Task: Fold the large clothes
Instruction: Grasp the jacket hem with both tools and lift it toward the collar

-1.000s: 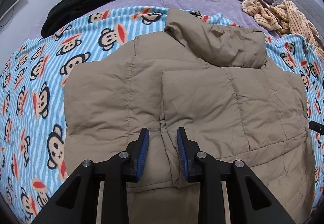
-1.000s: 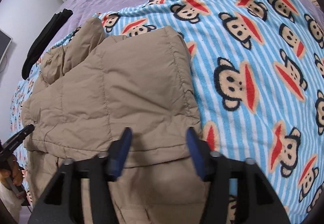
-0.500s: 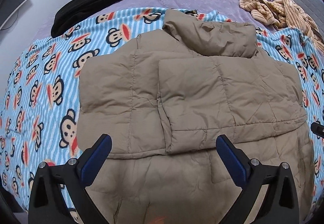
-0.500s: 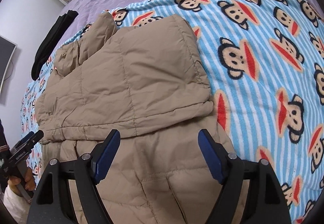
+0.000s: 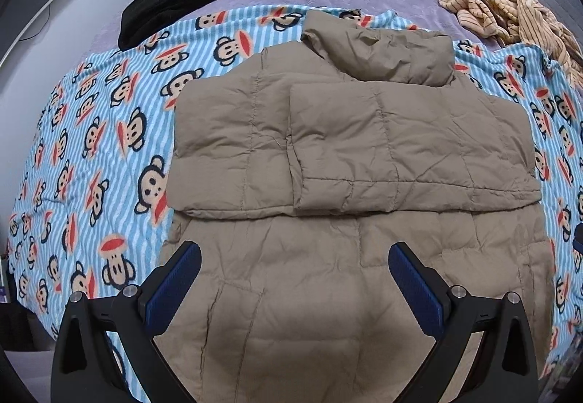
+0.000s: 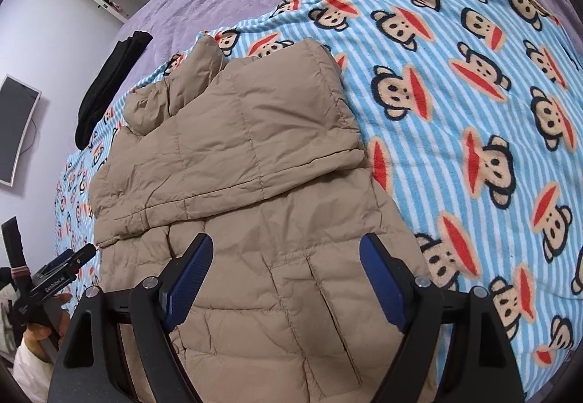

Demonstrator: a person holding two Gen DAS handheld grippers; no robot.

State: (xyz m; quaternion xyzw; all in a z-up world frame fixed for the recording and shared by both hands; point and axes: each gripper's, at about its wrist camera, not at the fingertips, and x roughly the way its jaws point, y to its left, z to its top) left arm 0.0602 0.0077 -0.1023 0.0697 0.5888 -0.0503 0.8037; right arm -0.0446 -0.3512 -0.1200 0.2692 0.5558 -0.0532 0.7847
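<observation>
Tan puffer jacket (image 5: 357,155), sleeves folded across chest, lying on monkey-print blanket (image 5: 91,148) on bed; left claw (image 5: 294,270) and right claw (image 6: 282,259), lately pinching, now spread and drawn back over hem: sleeve folds released, bottom fold likely next.

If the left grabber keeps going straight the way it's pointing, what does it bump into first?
Most likely the tan puffy jacket. The left gripper is open right above the jacket's lower part, with nothing between them, though depth is hard to judge.
</observation>
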